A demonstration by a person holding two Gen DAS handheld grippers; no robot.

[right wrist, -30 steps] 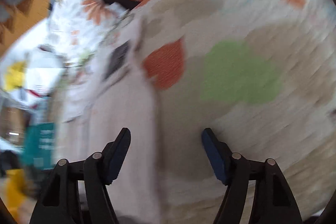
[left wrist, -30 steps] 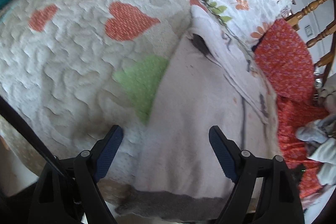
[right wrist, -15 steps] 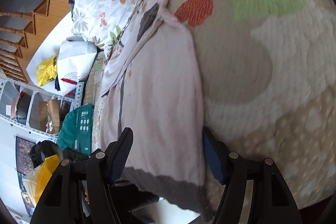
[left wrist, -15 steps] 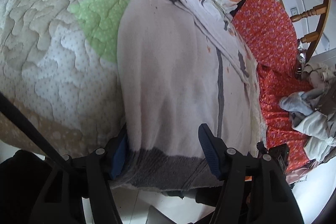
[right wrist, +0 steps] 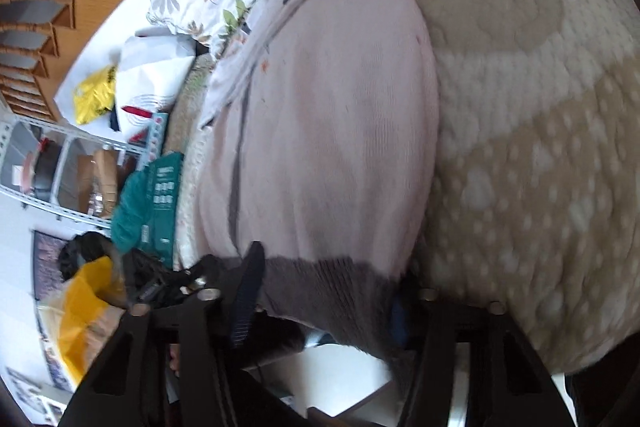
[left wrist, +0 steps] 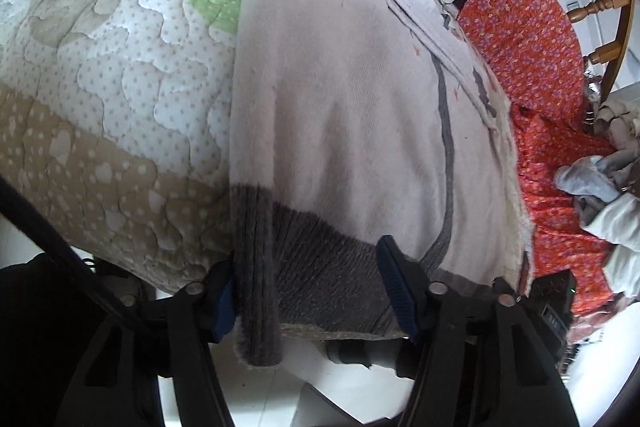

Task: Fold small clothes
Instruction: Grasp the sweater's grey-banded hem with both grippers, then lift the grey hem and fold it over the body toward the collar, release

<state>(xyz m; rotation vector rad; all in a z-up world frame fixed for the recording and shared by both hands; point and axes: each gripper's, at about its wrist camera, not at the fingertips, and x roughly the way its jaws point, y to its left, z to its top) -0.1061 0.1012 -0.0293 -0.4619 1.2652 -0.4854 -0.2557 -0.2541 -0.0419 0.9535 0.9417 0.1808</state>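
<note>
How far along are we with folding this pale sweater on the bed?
Early. Done: the sweater lies flat on the quilt. In hand: left gripper and right gripper each straddle its grey hem at the bed's edge, jaws closing. Left: no cross fold shows yet, and more clothes wait on the red cloth.

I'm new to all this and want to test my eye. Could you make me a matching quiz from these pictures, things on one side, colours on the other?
Things:
1. hem band of the garment
2. body of the garment
3. sheet beside the garment
4. pads of the left gripper

Colours:
A. dark blue
B. pale pink
C. dark grey
D. red with small flowers

Pairs: 1-C, 2-B, 3-D, 4-A
</note>
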